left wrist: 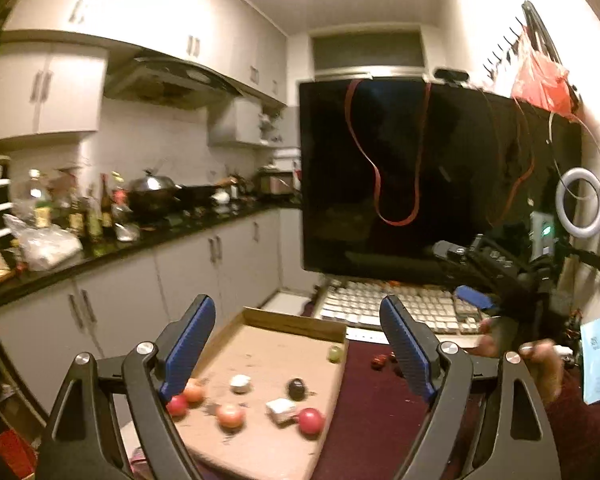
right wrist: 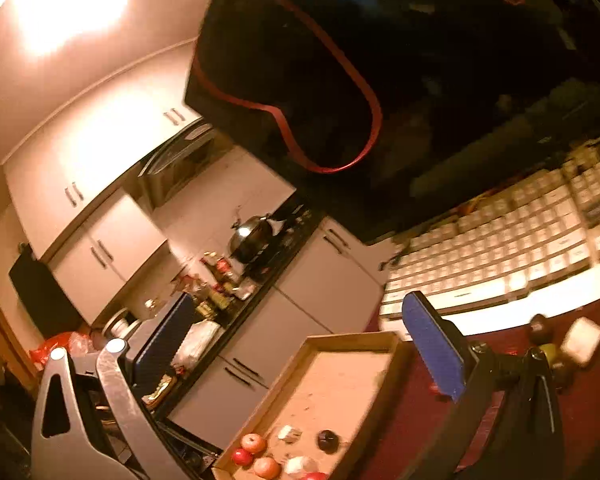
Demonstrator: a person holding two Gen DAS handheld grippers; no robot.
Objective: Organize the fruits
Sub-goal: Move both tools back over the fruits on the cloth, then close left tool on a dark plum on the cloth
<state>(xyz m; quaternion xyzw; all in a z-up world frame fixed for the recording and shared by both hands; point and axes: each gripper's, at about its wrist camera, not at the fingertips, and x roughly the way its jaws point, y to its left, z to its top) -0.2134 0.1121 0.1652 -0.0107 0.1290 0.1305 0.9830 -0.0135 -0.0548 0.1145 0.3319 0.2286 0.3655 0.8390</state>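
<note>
A shallow cardboard tray (left wrist: 292, 322) lies on the dark red table. In it are red and orange fruits (left wrist: 310, 420) (left wrist: 230, 415) (left wrist: 193, 391), a dark fruit (left wrist: 297, 388), a green fruit (left wrist: 335, 353), and white pieces (left wrist: 240, 383). My left gripper (left wrist: 296, 344) is open and empty above the tray. My right gripper (right wrist: 304, 360) is open and empty, tilted, above the tray (right wrist: 352, 340); it also shows in the left wrist view (left wrist: 474, 296). The right wrist view shows the same fruits (right wrist: 253, 443) (right wrist: 326, 439) at the tray's near end.
A big black monitor (left wrist: 420, 168) and a white keyboard (left wrist: 396, 306) stand behind the tray. Small dark and red bits (left wrist: 380, 360) lie on the red cloth beside the tray; a dark fruit (right wrist: 539, 330) and a white piece (right wrist: 583, 340) lie near the keyboard. A cluttered kitchen counter (left wrist: 140, 236) runs at left.
</note>
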